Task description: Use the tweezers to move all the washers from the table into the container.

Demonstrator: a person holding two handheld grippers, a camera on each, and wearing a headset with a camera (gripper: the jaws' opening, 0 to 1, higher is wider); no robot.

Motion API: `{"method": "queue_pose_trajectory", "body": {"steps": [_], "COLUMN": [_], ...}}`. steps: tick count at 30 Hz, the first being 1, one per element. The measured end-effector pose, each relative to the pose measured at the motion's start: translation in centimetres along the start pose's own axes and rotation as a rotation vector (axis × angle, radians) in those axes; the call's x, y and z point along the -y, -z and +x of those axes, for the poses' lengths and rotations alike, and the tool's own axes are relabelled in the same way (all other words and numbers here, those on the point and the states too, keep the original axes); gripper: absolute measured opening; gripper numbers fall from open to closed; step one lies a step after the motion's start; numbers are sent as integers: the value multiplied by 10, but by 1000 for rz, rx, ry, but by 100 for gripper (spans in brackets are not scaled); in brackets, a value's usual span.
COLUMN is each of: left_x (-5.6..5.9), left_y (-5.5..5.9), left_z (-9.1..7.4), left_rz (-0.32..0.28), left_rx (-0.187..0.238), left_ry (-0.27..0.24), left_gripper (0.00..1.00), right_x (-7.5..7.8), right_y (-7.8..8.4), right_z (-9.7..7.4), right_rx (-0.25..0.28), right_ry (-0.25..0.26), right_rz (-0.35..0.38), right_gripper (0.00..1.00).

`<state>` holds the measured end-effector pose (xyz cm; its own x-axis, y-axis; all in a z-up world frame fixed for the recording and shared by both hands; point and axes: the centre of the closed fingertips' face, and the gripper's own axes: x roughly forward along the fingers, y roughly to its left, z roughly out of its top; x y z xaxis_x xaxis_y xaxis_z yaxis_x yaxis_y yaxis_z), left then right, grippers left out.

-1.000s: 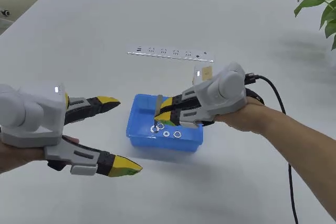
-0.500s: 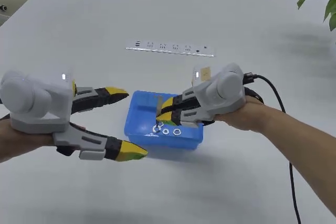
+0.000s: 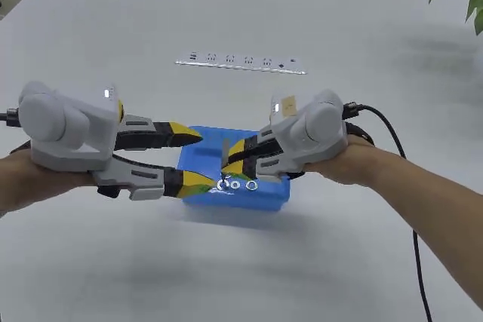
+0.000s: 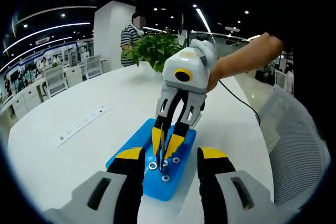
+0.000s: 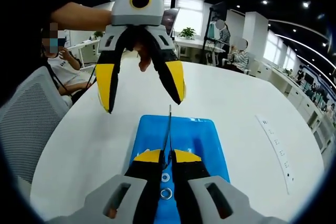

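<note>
Right gripper view shows your right gripper (image 5: 167,157) with its fingers clamped together on the tweezers (image 5: 168,127), held over the blue container (image 5: 205,135). Several washers (image 5: 166,193) lie inside it. Your left gripper (image 3: 198,157) has its fingers spread wide apart at the container's near edge, above the white worktop (image 3: 339,28).

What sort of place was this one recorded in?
Probably an open-plan office or showroom: a large white table with a power strip, a mesh office chair beside it, and more desks behind.
</note>
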<state>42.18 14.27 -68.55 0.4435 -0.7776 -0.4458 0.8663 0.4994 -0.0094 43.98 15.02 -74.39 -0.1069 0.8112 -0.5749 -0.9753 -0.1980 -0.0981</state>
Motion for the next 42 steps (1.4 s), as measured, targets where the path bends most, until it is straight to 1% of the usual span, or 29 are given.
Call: {"method": "queue_pose_trajectory", "body": {"steps": [3,6,11,14,18,20,23,25,27,35,42], "left_x": [-3,-5,-4,-4,-3,-3,-3,-3,-4,-2,-2], "left_y": [-1,-2,-5,-5,-6,-7,-6,-7,-8,-8,-8], "left_z": [4,9,17,21,22,23,23,22,22,23,23], "left_rz": [21,36,73,86,101,100,106,108,112,134,145], "left_rx": [-8,-15,-24,-31,-25,-24,-30,-26,-27,-34,-40], "left_ry": [-2,7,36,49,59,64,70,70,71,82,82], "left_gripper": [36,26,23,19,14,12,11,10,7,6,6], "right_x": [-1,-3,-4,-4,-5,-5,-5,-6,-6,-6,-7], "right_y": [2,3,4,4,4,4,4,4,4,4,4], "right_z": [1,2,2,2,2,2,3,3,3,3,3], "right_rx": [-4,-8,-9,-9,-10,-10,-12,-12,-13,-18,-22], "right_ry": [-3,-11,-16,-16,-18,-18,-19,-21,-21,-19,-18], "right_rz": [-4,-9,-14,-17,-19,-21,-26,-28,-30,-32,-34], "right_gripper": [8,8,8,8,8,8,8,8,8,9,10]}}
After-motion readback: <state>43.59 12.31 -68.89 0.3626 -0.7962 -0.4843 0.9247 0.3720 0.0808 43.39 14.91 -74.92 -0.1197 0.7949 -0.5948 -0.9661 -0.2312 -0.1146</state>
